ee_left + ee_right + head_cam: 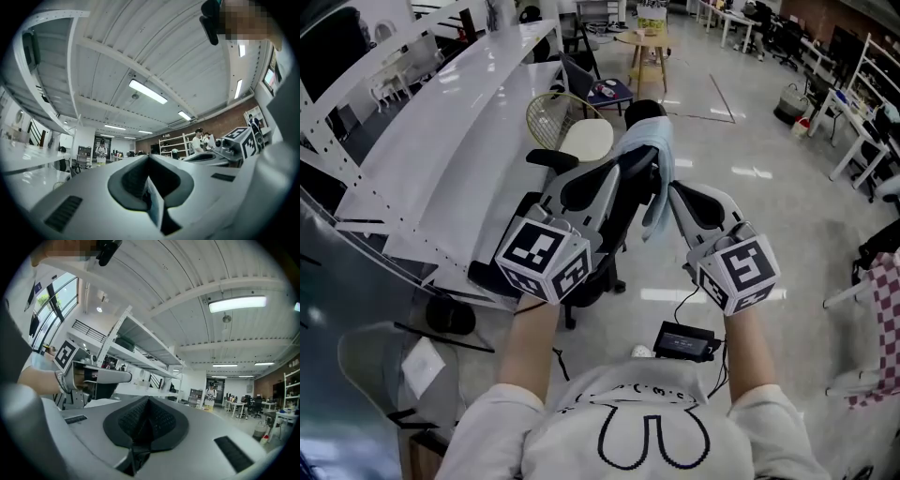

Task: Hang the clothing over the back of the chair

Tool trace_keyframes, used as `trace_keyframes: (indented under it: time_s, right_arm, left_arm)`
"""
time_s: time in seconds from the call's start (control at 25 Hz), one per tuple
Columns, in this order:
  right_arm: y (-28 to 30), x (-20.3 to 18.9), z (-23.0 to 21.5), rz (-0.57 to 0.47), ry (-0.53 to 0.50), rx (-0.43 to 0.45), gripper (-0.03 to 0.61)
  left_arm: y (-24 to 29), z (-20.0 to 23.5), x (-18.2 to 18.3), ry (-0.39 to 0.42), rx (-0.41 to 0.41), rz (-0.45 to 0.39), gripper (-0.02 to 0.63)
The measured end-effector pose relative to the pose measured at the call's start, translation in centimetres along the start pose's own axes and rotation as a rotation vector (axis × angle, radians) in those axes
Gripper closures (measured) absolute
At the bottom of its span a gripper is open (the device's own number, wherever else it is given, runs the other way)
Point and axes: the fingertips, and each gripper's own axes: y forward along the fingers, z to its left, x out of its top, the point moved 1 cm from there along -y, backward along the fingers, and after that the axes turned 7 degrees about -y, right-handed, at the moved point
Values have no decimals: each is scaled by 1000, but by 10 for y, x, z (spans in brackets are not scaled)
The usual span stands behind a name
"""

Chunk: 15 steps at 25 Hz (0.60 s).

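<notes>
A pale blue piece of clothing [654, 150] hangs in the air over the top [644, 111] of a black office chair, with a strip trailing down between my two grippers. My left gripper [645, 172] is shut on it, and a thin pale fold [155, 206] sticks out between its closed jaws. The right gripper [671, 191] is also shut, its tip at the clothing's right edge. In the right gripper view only a dark seam [142, 439] shows between the pads. Both grippers point roughly level, away from me, close together.
Long white shelving [441, 122] runs along the left. Behind the office chair stand a wire-backed chair with a cream seat [586, 139] and a small round wooden table [642, 39]. A black device with a cable [684, 341] lies on the floor by my feet. Desks line the far right.
</notes>
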Motion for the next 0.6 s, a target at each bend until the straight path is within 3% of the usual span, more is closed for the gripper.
trace_keyframes:
  time_s: [0.08,0.2,0.4,0.6]
  right_arm:
    - [-6,2,4,-2,11,-33,578]
    - [-17,1,11,-13,73,-76,578]
    - [-42,-12,26,16,112,-116,578]
    - [-51,-11,31,24,99,-125,580]
  left_arm:
    - [-5,-4,-3,-46,6,-22,623]
    - [-12,-10,-8,-53,36,-36,623]
    - [-23,-23,-23,79,109,-16,623]
    - [-25,-47,-41,135,69,23,623]
